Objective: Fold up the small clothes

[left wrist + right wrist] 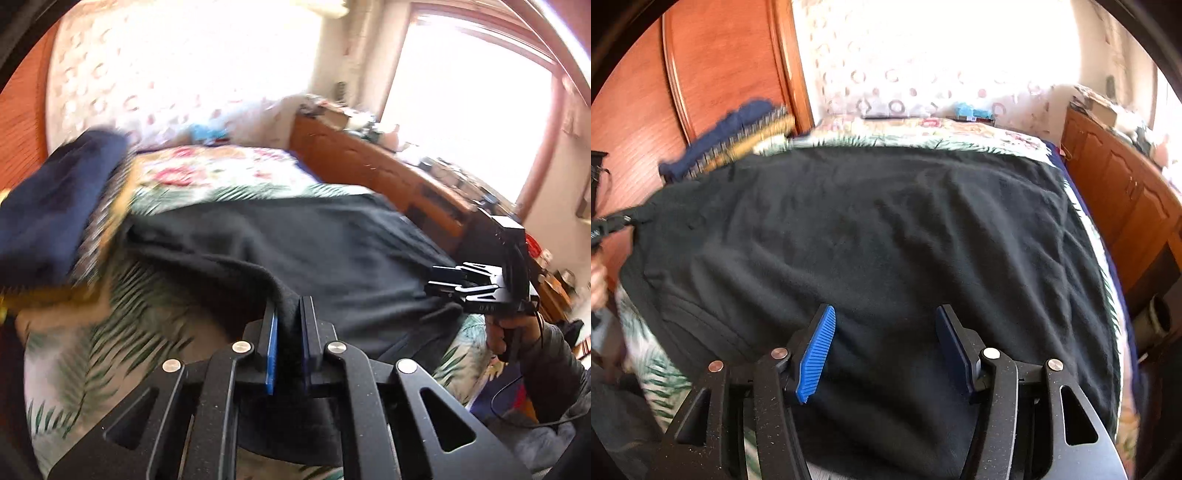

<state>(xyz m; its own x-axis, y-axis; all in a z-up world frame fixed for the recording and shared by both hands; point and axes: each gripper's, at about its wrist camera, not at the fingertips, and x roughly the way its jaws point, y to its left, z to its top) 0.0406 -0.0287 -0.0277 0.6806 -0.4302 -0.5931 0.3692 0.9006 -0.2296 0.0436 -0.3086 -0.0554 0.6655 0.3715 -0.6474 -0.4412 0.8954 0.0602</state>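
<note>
Lying rumpled, black fleece garment.

Bed is covered by a floral and leaf-print bedspread. A black fleece garment is spread flat over most of it, reaching nearly to the right edge and hanging past the near edge. A strip of bedspread is left uncovered along the far edge and at the near left corner. A stack of folded clothes, navy on top with striped and mustard layers below, is seen at the far left corner, just beside the garment's far left corner. A small blue item, too blurred to identify, is seen at the far edge against the patterned wall.
</note>
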